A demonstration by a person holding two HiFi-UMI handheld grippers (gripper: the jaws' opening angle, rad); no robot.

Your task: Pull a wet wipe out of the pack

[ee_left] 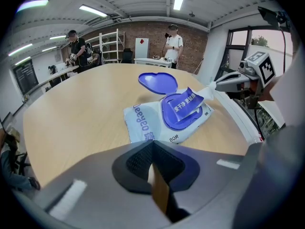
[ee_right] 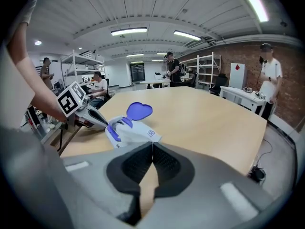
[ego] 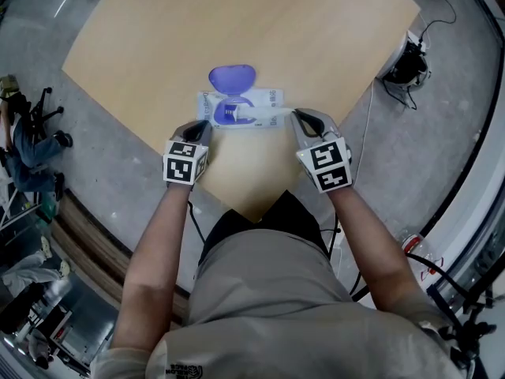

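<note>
Left gripper [ego: 200,126] looks clamped on the near corner of the pack [ego: 268,98], which lies flap-open on the table [ego: 316,30]. Right gripper [ego: 296,115] is pinching the wipe [ego: 264,113] stretched out of the opening. My worry: that corner hold slips and the whole pack drags along, or the wipe tears.

This is looking like a robotics lab or workshop hall: strip lights [ee_right: 127,31] are running along a bare ceiling, shelving racks [ee_left: 108,44] are standing by a brick wall [ee_right: 238,51], cables [ego: 410,63] are trailing over a concrete floor [ego: 446,125], and people [ee_left: 172,44] are standing among large tables [ego: 237,22].
</note>
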